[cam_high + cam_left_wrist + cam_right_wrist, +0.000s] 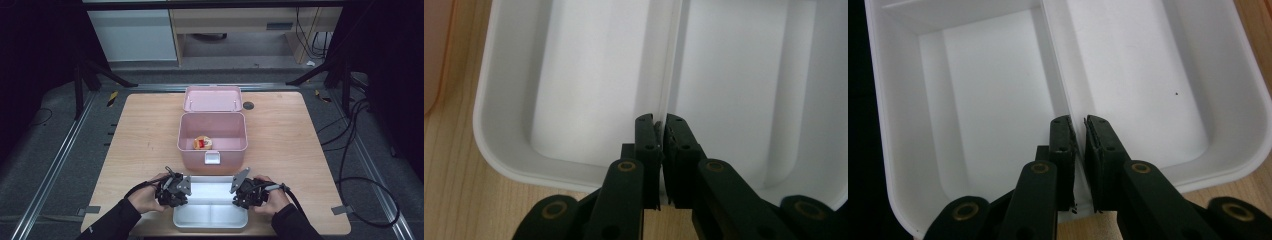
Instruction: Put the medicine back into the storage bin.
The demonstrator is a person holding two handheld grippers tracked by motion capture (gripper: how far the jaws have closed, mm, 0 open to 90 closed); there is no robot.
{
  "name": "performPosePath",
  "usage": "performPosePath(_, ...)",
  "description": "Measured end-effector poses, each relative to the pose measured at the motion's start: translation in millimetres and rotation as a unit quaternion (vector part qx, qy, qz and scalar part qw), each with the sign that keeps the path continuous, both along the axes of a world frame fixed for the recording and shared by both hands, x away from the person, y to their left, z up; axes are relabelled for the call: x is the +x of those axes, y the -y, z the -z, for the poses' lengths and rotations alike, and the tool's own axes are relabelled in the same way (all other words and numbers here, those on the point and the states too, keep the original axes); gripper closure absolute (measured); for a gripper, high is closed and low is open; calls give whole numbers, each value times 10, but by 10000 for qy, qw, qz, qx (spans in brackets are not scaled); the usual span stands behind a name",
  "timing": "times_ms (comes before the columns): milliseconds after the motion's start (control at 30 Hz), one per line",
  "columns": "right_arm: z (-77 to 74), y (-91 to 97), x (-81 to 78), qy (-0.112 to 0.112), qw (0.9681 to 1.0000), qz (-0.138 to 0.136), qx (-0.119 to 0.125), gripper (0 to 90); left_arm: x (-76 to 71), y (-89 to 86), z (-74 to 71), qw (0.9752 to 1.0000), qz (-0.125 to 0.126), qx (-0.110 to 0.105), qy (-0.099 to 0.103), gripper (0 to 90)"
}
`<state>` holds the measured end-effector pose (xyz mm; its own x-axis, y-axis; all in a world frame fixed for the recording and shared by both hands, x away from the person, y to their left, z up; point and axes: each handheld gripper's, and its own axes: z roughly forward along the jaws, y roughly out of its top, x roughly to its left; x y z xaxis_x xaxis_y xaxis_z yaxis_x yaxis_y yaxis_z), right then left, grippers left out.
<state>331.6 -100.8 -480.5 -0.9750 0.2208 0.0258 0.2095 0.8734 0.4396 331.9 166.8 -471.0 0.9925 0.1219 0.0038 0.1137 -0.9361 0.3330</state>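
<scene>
A white divided tray [210, 223] lies at the table's front edge. My left gripper [179, 192] is at its left end and my right gripper [239, 194] at its right end. In the left gripper view the gripper [660, 120] has its jaws pinched on the inner divider of the tray [486, 135] where it meets the end wall. In the right gripper view the gripper [1079, 121] grips the same divider of the tray [1248, 150] from the other end. The compartments hold nothing.
Just behind the tray stands an open pink box [192, 157], its lid [212, 98] folded back; a small yellow and red item [202, 143] lies inside. A corner of the box [434, 50] is near the tray. A dark round spot [248, 105] marks the wooden table [140, 135].
</scene>
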Motion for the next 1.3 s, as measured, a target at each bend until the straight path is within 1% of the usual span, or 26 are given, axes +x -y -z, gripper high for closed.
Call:
performPosePath(33, 0, 2, 5, -19, 10000, 1, 8, 826, 4, 2, -3, 10000, 60, 32, 13, 857)
performPosePath(133, -2, 3, 11, -15, 10000, -34, 0, 832, -2, 13, -9, 9999, 139, 69, 37, 865)
performPosePath(167, -3, 4, 14, -26, 10000, -54, -6, 833, -6, 20, -14, 9998, 149, 97, -22, 868)
performPosePath(233, -9, 6, 15, -62, 9999, -99, -8, 837, -14, 29, -22, 9997, 197, 113, -23, 874)
performPosePath(300, -32, 12, 9, -80, 9999, -148, -2, 844, -15, 31, -48, 9997, 237, 112, -4, 877)
performPosePath(333, -42, 15, 6, -60, 9998, -166, -1, 845, -16, 32, -63, 9997, 214, 112, -19, 877)
performPosePath(367, -57, 18, 0, -67, 9999, -148, 5, 846, -14, 32, -81, 9996, 242, 119, 4, 876)
performPosePath(533, -133, 30, -20, -50, 9997, -214, 66, 851, -26, 15, -179, 9996, 274, 58, -38, 877)
performPosePath(600, -181, 39, -29, -46, 9996, -247, 108, 854, -36, 10, -240, 9995, 303, 40, -12, 878)
performPosePath(733, -314, 63, -42, -9, 9994, -284, 176, 854, -62, -8, -388, 9994, 330, -86, 50, 881)
performPosePath(833, -418, 73, -52, 13, 9993, -303, 226, 854, -85, -21, -497, 9992, 359, -115, 97, 882)
performPosePath(967, -506, 74, -92, 34, 9991, -330, 261, 858, -122, -24, -623, 9991, 381, -130, 122, 882)
performPosePath(1000, -532, 78, -101, 45, 9990, -348, 267, 859, -134, -27, -659, 9991, 364, -192, 129, 882)
performPosePath(1033, -558, 82, -110, 57, 9990, -350, 278, 858, -136, -32, -702, 9990, 398, -190, 121, 882)
performPosePath(1100, -617, 89, -124, 54, 9989, -350, 308, 860, -148, -35, -776, 9989, 376, -224, 150, 882)
performPosePath(1167, -680, 91, -124, 115, 9987, -375, 332, 860, -142, -30, -843, 9988, 385, -212, 194, 883)
performPosePath(1300, -819, 89, -107, 261, 9985, -383, 285, 862, -109, -18, -952, 9988, 366, -195, 278, 883)
